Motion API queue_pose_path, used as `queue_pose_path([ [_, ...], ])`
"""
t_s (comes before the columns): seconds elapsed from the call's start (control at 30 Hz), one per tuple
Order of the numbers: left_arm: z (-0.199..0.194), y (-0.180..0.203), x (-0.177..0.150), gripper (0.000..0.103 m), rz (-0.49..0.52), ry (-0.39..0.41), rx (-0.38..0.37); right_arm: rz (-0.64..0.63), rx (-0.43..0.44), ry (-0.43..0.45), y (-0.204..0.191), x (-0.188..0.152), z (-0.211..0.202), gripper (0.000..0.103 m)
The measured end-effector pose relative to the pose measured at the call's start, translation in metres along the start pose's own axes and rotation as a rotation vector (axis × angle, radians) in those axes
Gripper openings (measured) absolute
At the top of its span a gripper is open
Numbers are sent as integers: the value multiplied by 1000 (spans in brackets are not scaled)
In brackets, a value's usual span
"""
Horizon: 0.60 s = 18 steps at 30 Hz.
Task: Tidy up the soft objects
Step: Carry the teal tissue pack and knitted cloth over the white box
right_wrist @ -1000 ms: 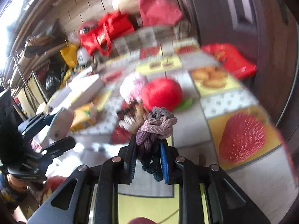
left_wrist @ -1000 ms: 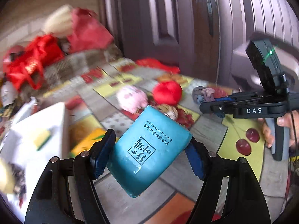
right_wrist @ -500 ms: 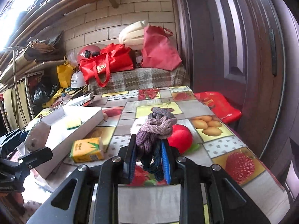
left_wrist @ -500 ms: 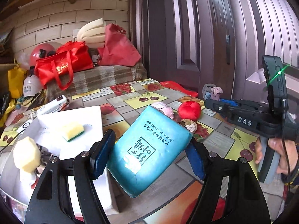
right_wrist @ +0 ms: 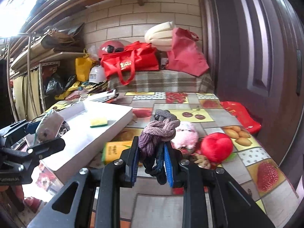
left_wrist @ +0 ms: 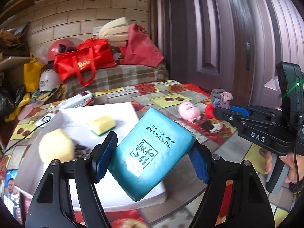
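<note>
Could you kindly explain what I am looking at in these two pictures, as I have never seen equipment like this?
These are no robot arms: a person holds a two-finger gripper in each hand, with a fisheye camera on each looking along its fingers. In the left camera's picture, the left gripper clamps a teal soft pack of tissue paper. In the right camera's picture, the right gripper pinches a bundle of purple and dark braided hair ties. On the fruit-patterned tablecloth lie a white shallow tray holding a yellow sponge, a red plush heart and a pink plush toy.
</note>
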<state>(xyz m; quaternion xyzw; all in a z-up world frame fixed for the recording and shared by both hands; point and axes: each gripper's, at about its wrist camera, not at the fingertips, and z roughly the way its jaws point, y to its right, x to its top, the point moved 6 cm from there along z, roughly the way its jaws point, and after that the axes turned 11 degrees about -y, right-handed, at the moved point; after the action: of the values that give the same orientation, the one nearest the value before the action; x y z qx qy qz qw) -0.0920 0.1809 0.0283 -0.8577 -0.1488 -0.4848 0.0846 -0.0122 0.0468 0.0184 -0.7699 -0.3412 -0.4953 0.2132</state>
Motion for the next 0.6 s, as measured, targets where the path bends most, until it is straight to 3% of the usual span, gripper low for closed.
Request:
queue_pose_path([
  [0.33, -15, -77, -20, 74, -143, -34, 107, -44, 67, -15, -40, 3, 10, 25],
  [0.6, -18, -115, -31, 74, -281, -59, 105, -59, 123, -31, -67, 7, 20, 25],
])
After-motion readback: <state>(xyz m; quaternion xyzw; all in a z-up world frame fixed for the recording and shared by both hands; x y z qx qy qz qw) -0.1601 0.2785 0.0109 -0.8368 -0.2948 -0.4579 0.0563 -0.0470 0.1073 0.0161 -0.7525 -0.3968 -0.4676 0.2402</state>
